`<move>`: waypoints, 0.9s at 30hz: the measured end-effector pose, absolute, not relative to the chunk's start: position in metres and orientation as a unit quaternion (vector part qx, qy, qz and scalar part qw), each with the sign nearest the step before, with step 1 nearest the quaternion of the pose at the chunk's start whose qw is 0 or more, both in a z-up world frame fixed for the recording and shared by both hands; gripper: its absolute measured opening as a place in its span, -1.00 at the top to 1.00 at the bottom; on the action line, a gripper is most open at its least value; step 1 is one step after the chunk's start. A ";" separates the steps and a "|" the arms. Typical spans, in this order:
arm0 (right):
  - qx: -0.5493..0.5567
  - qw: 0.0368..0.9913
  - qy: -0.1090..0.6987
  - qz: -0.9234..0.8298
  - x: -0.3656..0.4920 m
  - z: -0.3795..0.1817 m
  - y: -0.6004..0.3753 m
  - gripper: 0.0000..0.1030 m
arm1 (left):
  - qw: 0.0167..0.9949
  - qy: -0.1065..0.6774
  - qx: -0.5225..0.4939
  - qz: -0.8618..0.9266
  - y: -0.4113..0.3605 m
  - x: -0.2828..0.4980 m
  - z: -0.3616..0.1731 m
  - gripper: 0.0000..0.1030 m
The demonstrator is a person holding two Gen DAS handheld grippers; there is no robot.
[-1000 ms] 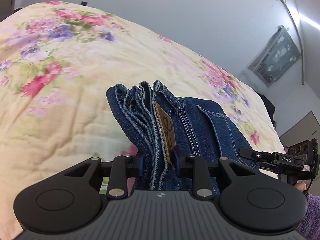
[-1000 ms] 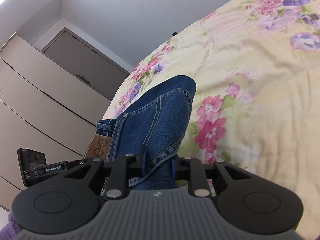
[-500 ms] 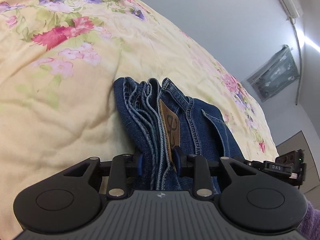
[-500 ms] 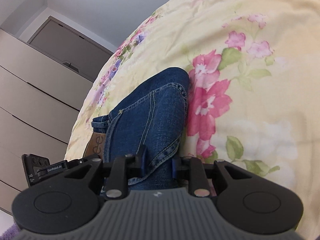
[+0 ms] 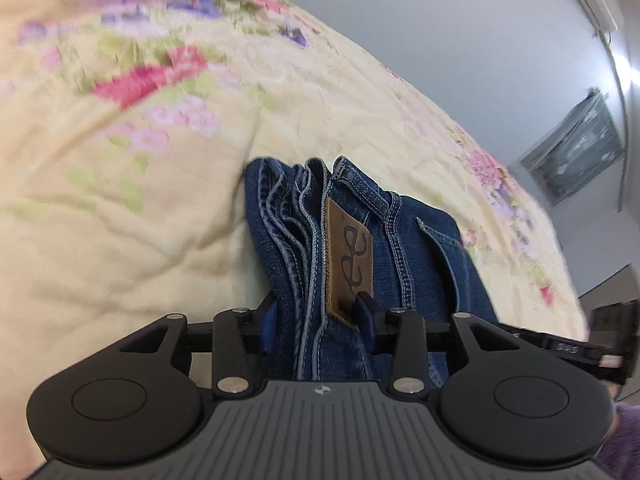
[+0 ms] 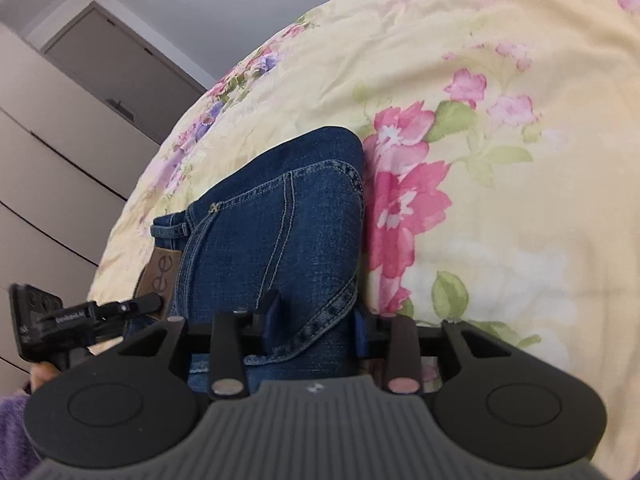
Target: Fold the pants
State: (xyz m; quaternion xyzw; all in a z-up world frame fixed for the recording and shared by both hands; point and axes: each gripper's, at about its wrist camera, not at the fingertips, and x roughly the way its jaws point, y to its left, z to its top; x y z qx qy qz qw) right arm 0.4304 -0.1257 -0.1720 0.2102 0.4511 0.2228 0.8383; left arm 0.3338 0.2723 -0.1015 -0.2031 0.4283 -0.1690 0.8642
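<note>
Folded jeans clamped by left tool and right tool.

Bedroom with a flowered bed

A pale yellow quilt with pink and purple blooms covers the bed; grey walls rise behind, beige cupboard doors stand alongside, and a bright light strip glows overhead.

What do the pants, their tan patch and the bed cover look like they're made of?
Pants: dark blue denim, with a twill grain and pale contrast stitching. Patch: tan, probably leather or imitation, with stamped dark lettering. Bed cover: soft matte woven fabric, likely quilted cotton, with a printed floral pattern and puckered creases.
</note>
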 end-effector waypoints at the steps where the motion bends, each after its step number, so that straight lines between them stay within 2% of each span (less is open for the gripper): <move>1: 0.173 0.853 0.444 0.215 0.424 -0.163 -0.122 0.19 | 0.873 0.423 -0.179 -0.161 0.269 0.327 -0.094 0.15; 6: 0.041 0.898 0.394 0.190 0.383 -0.130 -0.111 0.21 | 0.900 0.389 -0.106 -0.167 0.253 0.288 -0.062 0.15; 9: 0.005 0.907 0.369 0.205 0.356 -0.120 -0.104 0.47 | 0.907 0.380 -0.074 -0.169 0.240 0.272 -0.054 0.25; 14: -0.036 0.905 0.354 0.231 0.322 -0.122 -0.086 0.67 | 0.904 0.395 -0.039 -0.160 0.223 0.266 -0.068 0.45; 16: -0.040 0.902 0.365 0.228 0.319 -0.130 -0.082 0.77 | 0.905 0.395 -0.029 -0.151 0.222 0.264 -0.077 0.46; 27: -0.012 0.890 0.403 0.212 0.324 -0.170 -0.080 0.78 | 0.897 0.422 -0.003 -0.132 0.214 0.269 -0.098 0.46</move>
